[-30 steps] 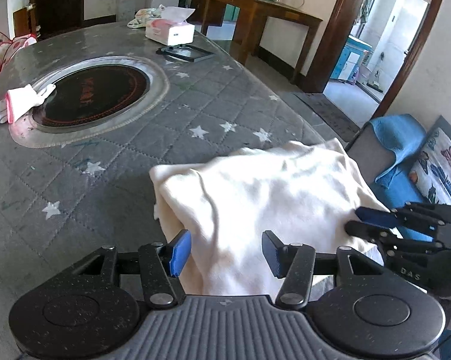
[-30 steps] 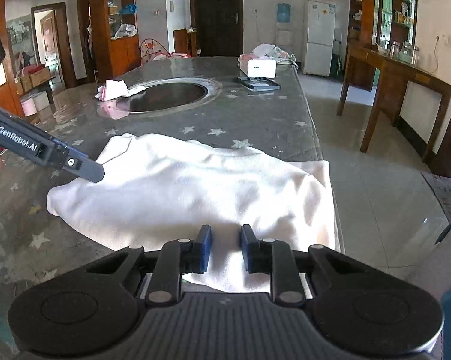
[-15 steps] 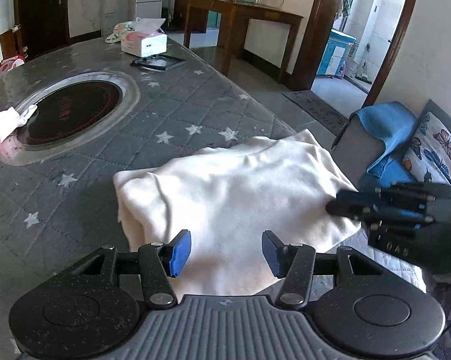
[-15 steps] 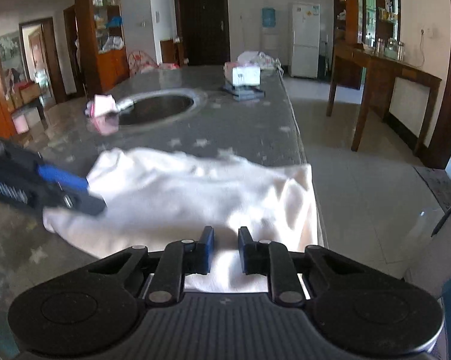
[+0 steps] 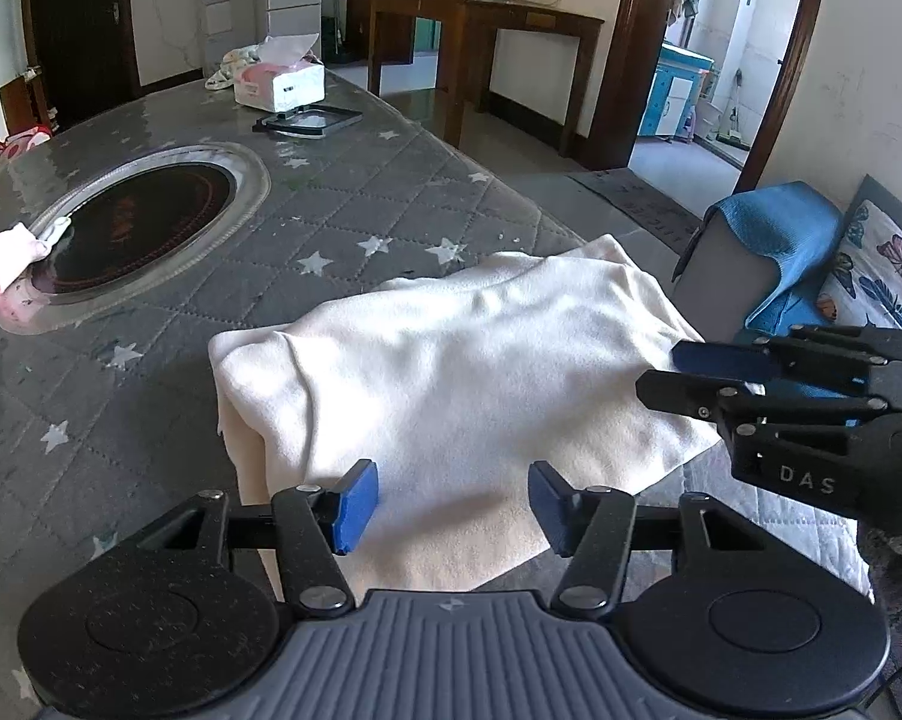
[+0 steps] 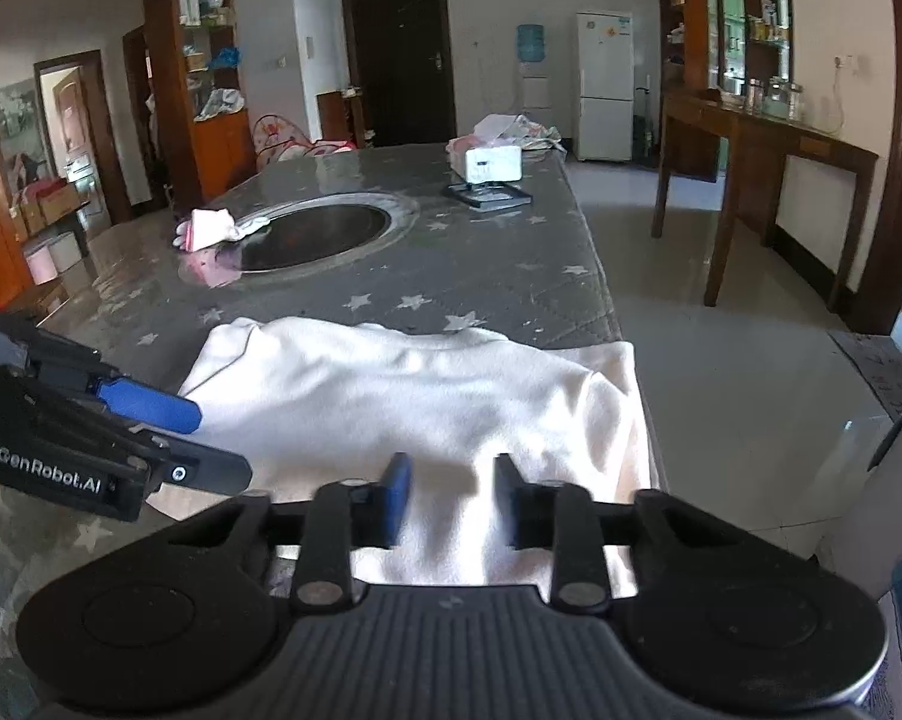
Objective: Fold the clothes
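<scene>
A cream-white garment point(image 5: 463, 372) lies folded over at the near corner of the grey star-patterned table point(image 5: 342, 222); it also shows in the right wrist view point(image 6: 426, 402), with its right edge hanging off the table side. My left gripper point(image 5: 451, 507) is open and empty above the garment's near edge. My right gripper point(image 6: 451, 498) is open and empty over the garment's near edge, its jaws apart. The right gripper shows at the right of the left wrist view point(image 5: 715, 372), at the garment's right edge. The left gripper shows at the left of the right wrist view point(image 6: 180, 438).
A round dark hotplate point(image 5: 132, 222) is sunk in the table's middle, with a pink-white glove point(image 5: 12, 252) at its rim. A tissue box point(image 5: 279, 81) and a black tray point(image 5: 309, 120) stand at the far end. A blue-covered chair point(image 5: 775, 258) stands right of the table.
My right gripper has opened; it was shut one second ago. Both grippers have drawn back from the garment, which now lies further away and flatter on the table.
</scene>
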Tool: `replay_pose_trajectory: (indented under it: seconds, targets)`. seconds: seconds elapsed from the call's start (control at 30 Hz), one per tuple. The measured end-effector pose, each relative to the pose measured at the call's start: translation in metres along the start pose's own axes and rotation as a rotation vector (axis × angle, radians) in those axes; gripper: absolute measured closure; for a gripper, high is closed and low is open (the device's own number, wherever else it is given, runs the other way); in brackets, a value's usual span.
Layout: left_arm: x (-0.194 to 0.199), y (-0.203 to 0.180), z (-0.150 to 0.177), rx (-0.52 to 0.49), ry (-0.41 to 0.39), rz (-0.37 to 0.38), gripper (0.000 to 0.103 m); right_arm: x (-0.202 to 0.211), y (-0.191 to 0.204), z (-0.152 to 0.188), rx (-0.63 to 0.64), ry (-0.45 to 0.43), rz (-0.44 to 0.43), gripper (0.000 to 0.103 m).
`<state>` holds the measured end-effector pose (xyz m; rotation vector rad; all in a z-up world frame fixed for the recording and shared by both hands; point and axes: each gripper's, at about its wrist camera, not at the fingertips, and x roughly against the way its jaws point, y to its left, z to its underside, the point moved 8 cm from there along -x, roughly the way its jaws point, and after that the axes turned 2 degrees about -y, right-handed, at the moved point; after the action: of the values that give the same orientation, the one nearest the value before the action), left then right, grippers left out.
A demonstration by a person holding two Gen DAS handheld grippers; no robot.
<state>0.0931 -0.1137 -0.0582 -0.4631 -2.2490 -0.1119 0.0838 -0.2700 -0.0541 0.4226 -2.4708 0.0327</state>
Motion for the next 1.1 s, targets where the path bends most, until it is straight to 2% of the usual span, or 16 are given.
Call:
replay_pose_trajectory:
  seconds: [0.07, 0.13, 0.37, 0.43, 0.57, 0.63, 0.77, 1.0, 1.1]
  targets:
    - [0.005, -0.001, 0.002, -0.006, -0.007, -0.009, 0.036, 0.003, 0.000, 0.001, -0.017, -0.002, 0.009, 0.061]
    - [0.010, -0.001, 0.005, -0.012, -0.016, -0.019, 0.032, 0.006, 0.001, 0.002, -0.032, -0.005, 0.017, 0.052]
    - [0.026, 0.005, 0.015, -0.028, -0.040, -0.065, 0.020, 0.019, 0.012, 0.008, -0.037, -0.014, 0.040, 0.041]
    - [0.032, 0.006, 0.018, -0.035, -0.051, -0.079, 0.014, 0.022, 0.015, 0.010, -0.046, -0.017, 0.045, 0.034]
    - [0.041, 0.009, 0.024, -0.050, -0.070, -0.105, 0.010, 0.027, 0.018, 0.015, -0.068, -0.014, 0.059, 0.030]
    - [0.045, 0.011, 0.027, -0.046, -0.076, -0.113, 0.005, 0.029, 0.021, 0.017, -0.066, -0.011, 0.070, 0.022]
    - [0.049, 0.016, 0.034, -0.029, -0.084, -0.131, 0.002, 0.033, 0.026, 0.020, -0.083, -0.018, 0.074, 0.019]
    - [0.058, 0.024, 0.046, 0.001, -0.086, -0.150, 0.000, 0.041, 0.033, 0.022, -0.086, -0.032, 0.122, 0.002]
    - [0.061, 0.027, 0.051, 0.014, -0.085, -0.155, 0.000, 0.045, 0.036, 0.023, -0.089, -0.035, 0.129, 0.000]
